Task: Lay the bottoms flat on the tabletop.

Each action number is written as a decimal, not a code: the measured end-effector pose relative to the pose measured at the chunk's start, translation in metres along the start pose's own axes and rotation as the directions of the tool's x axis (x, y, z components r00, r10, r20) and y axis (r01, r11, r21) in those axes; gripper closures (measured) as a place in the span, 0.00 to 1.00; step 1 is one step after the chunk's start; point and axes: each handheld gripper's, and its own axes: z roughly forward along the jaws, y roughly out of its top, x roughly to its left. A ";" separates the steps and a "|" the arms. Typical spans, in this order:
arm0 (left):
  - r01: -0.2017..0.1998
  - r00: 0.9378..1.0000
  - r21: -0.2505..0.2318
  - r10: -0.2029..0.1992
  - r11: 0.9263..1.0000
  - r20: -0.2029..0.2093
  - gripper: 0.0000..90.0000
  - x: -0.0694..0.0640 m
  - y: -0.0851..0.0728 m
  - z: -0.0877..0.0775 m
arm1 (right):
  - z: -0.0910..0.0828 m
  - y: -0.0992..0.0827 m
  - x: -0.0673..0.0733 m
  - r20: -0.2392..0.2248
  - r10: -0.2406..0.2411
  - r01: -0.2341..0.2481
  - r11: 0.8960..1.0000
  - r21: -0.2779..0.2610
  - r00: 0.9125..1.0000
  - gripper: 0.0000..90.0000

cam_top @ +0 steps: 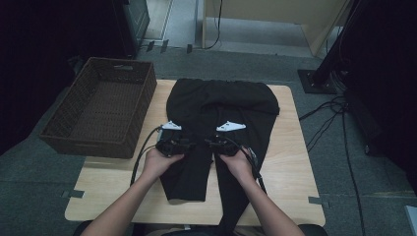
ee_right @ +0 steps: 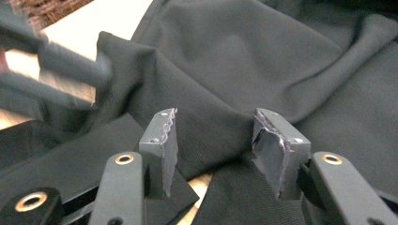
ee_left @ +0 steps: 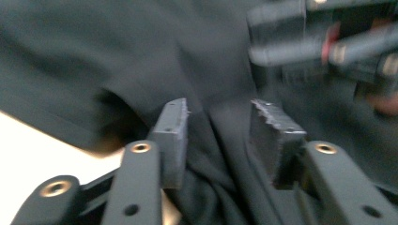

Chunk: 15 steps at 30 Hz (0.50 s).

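A pair of black trousers (cam_top: 221,98) lies spread on the light wooden table (cam_top: 290,162), waist at the far side and legs toward me. Both hands hold grippers side by side over the crotch area. My left gripper (cam_top: 173,136) stands open in the left gripper view (ee_left: 219,136), with rumpled cloth (ee_left: 211,187) lying loose between its pads. My right gripper (cam_top: 227,136) is also open (ee_right: 216,140), and a raised fold of the cloth (ee_right: 211,126) runs between its pads without being pinched. Each gripper view shows the other gripper as a blur, the right one (ee_left: 324,42) and the left one (ee_right: 51,70).
A dark brown wicker basket (cam_top: 101,105) stands at the table's left edge, partly overhanging it. Cables (cam_top: 324,118) trail on the grey floor to the right, near a black stand base (cam_top: 317,81). One trouser leg (cam_top: 236,206) hangs over the table's near edge.
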 end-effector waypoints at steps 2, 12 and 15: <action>0.039 0.999 -0.066 -0.041 0.997 -0.028 0.60 0.011 0.008 -0.012 | -0.001 0.002 0.001 0.002 -0.006 0.006 1.000 -0.003 1.000 0.55; 0.087 0.980 0.043 -0.078 0.995 -0.183 0.80 0.047 0.022 0.026 | 0.014 -0.001 0.014 -0.037 -0.038 0.040 0.998 0.053 0.999 0.62; 0.073 0.974 0.083 -0.053 0.994 -0.221 0.80 0.053 0.020 0.036 | 0.013 0.003 0.010 0.017 -0.050 0.050 0.999 0.003 0.999 0.60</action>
